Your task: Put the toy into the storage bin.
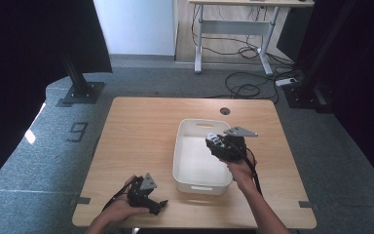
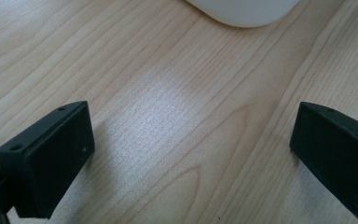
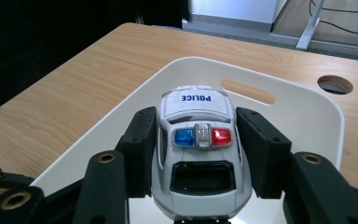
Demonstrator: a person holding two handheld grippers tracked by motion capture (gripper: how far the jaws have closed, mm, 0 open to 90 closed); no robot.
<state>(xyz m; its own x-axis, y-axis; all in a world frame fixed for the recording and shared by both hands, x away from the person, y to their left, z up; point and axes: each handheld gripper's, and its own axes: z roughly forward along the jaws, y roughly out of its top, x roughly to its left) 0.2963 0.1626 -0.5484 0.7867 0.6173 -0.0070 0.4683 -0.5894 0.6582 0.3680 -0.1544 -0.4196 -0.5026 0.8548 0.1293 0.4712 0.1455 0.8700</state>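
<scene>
Right gripper hangs over the white bin in the high view, gripping a toy police car; left gripper rests near the table edge. Left gripper view: jaws spread wide over bare wood. Right gripper view: jaws pinch the car's sides above the bin

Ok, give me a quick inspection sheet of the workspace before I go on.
Surface: wooden table, round cable hole at the far edge.
Job's things: toy police car held over the white bin, whose visible floor is bare.
Clutter: nothing seen.
Grippers: right gripper has its jaws clamped on the car's sides; left gripper is open, low over bare wood at the near edge.
Cables: one trails from each gripper; loose cables on the floor beyond.
Surroundings: grey carpet, desk behind, dark curtains.
</scene>
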